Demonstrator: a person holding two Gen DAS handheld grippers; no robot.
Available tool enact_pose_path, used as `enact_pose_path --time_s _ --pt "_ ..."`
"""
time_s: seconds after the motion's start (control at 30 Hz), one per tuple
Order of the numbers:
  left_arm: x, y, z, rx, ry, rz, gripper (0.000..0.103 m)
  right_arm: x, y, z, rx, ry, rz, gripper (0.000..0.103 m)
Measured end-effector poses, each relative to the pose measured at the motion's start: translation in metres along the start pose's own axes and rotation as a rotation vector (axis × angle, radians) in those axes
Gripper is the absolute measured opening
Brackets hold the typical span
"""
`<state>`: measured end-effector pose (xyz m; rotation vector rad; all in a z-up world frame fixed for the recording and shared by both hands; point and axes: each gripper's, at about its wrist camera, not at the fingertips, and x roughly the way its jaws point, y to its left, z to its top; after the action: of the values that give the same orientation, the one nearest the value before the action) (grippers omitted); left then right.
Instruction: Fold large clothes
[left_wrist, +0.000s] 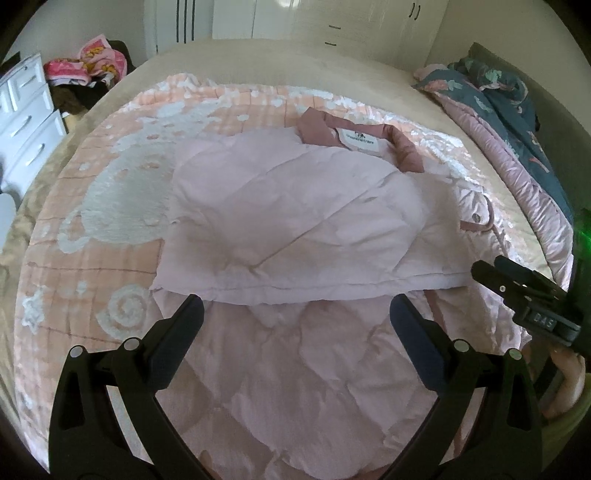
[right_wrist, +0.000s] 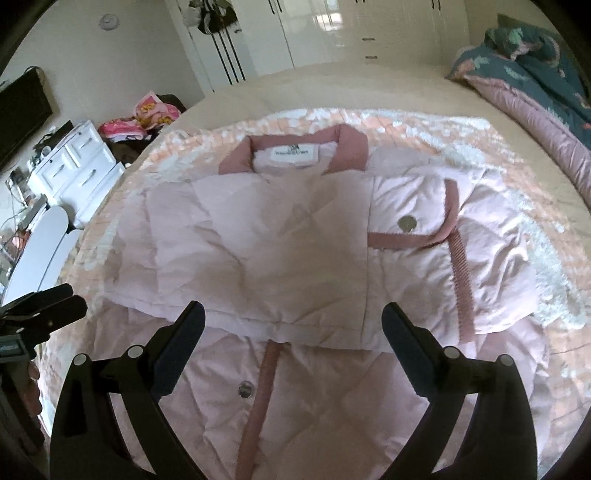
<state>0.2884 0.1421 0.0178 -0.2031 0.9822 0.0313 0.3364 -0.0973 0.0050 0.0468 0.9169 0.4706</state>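
Note:
A pale pink quilted jacket (left_wrist: 288, 206) with a darker pink collar (left_wrist: 406, 147) and a white neck label lies flat on the bed. Its lower part is folded up over the body, so a hem edge (left_wrist: 314, 288) runs across in front of me. It also shows in the right wrist view (right_wrist: 266, 240), with dark pink trim (right_wrist: 458, 266) and a snap button (right_wrist: 406, 222). My left gripper (left_wrist: 295, 314) is open and empty just above the jacket's near part. My right gripper (right_wrist: 293, 317) is open and empty above the folded edge; it also shows in the left wrist view (left_wrist: 524, 291).
The jacket rests on a peach and white blanket (left_wrist: 122, 177) on a beige bed. A dark floral quilt (left_wrist: 509, 110) is bunched at the far right. A white drawer unit (left_wrist: 26, 122) and a heap of pink clothes (left_wrist: 92, 64) stand left. White wardrobes (right_wrist: 314, 29) line the back wall.

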Motion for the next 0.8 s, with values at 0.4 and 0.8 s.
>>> enact_pose_path --time_s 0.4,0.8 --pt "-0.03 -0.012 0.0 0.014 -0.042 -0.008 0.095 -0.04 0.004 0.001 -0.005 -0.04 0.012 0.096" --pt "-0.069 -0.029 -0.006 0.031 -0.11 -0.03 0.095 -0.085 0.006 -0.005 -0.028 -0.094 0.006 0.097"
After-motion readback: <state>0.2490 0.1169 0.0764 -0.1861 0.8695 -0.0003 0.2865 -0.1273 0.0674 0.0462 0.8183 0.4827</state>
